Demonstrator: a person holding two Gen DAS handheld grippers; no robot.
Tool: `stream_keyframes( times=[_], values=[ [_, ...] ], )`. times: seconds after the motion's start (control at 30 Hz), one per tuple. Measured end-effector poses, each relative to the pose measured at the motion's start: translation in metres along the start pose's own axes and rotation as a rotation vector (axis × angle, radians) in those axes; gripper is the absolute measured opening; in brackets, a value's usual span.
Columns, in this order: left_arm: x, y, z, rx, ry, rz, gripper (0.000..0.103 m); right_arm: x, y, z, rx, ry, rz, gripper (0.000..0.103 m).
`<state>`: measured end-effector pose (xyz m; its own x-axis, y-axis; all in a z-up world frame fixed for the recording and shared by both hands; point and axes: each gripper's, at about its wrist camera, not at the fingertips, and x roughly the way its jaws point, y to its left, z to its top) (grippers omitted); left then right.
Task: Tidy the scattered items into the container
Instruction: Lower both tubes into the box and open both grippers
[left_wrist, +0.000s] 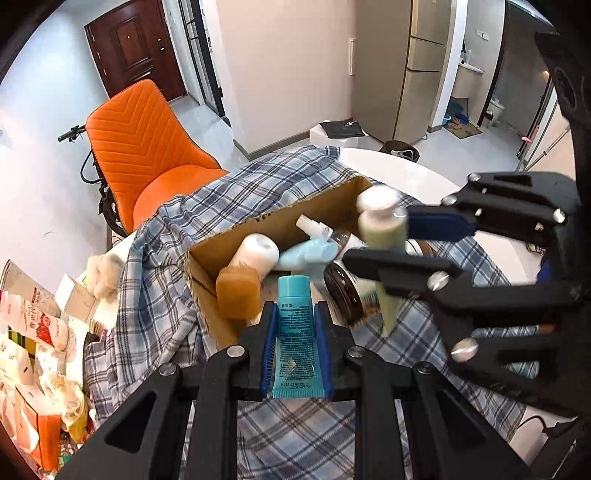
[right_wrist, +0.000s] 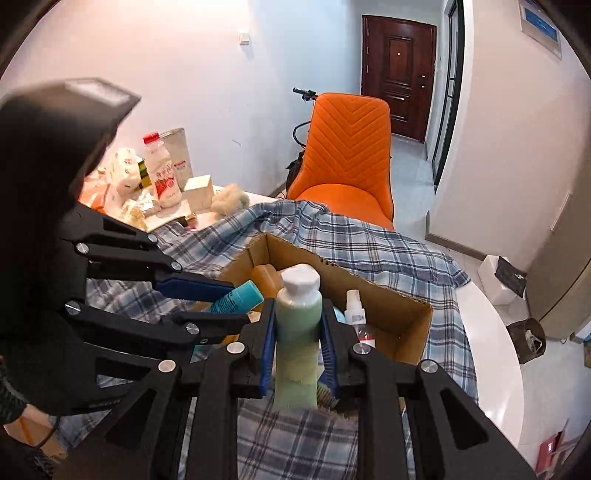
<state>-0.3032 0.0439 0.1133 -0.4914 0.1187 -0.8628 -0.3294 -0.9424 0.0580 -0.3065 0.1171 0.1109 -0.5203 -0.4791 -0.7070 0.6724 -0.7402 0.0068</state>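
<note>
My left gripper (left_wrist: 294, 314) is shut on a teal tube (left_wrist: 295, 332), cap pointing toward the cardboard box (left_wrist: 207, 288). My right gripper (right_wrist: 297, 314) is shut on a pale green tube with a white cap (right_wrist: 298, 314), held at the box's near edge (right_wrist: 406, 295). In the left wrist view the right gripper (left_wrist: 384, 236) holds the green tube (left_wrist: 382, 229) over the box. In the right wrist view the left gripper (right_wrist: 236, 299) holds the teal tube (right_wrist: 236, 295) beside it. The box holds a white bottle (left_wrist: 256, 253), a light blue tube (left_wrist: 310, 253), a spray bottle (right_wrist: 355, 314), a dark jar (left_wrist: 345, 291) and a tan block (left_wrist: 238, 291).
The box sits on a blue plaid cloth (left_wrist: 155, 295) over a white round table (right_wrist: 495, 350). Food packages and a milk bottle (right_wrist: 162, 173) crowd the table's far left. An orange chair (right_wrist: 347, 155) stands behind the table.
</note>
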Motion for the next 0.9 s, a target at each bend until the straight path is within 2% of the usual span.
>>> stream_keyframes(
  times=[0.2, 0.5, 0.6, 0.77, 0.8, 0.83, 0.9],
  values=[
    [0.024, 0.012, 0.009, -0.025, 0.019, -0.03, 0.022, 0.033, -0.02, 0.006, 0.044, 0.031, 0.013, 0.021],
    [0.056, 0.027, 0.019, -0.041, 0.061, -0.042, 0.022, 0.061, -0.02, 0.013, -0.063, 0.076, 0.015, 0.021],
    [0.058, 0.033, 0.02, -0.048, 0.064, -0.043, 0.022, 0.061, -0.024, 0.012, -0.053, 0.093, 0.031, 0.021],
    [0.046, 0.038, 0.021, -0.058, 0.039, -0.051, 0.023, 0.045, -0.029, 0.012, -0.042, 0.073, 0.019, 0.021],
    [0.045, 0.039, 0.021, -0.061, 0.034, -0.053, 0.031, 0.041, -0.031, 0.012, -0.035, 0.068, 0.017, 0.021],
    [0.043, 0.039, 0.021, -0.061, 0.03, -0.053, 0.05, 0.037, -0.033, 0.012, -0.028, 0.065, 0.016, 0.021],
    [0.039, 0.036, 0.02, -0.051, 0.005, -0.044, 0.078, 0.028, -0.036, 0.009, -0.027, 0.057, 0.007, 0.021]
  ],
)
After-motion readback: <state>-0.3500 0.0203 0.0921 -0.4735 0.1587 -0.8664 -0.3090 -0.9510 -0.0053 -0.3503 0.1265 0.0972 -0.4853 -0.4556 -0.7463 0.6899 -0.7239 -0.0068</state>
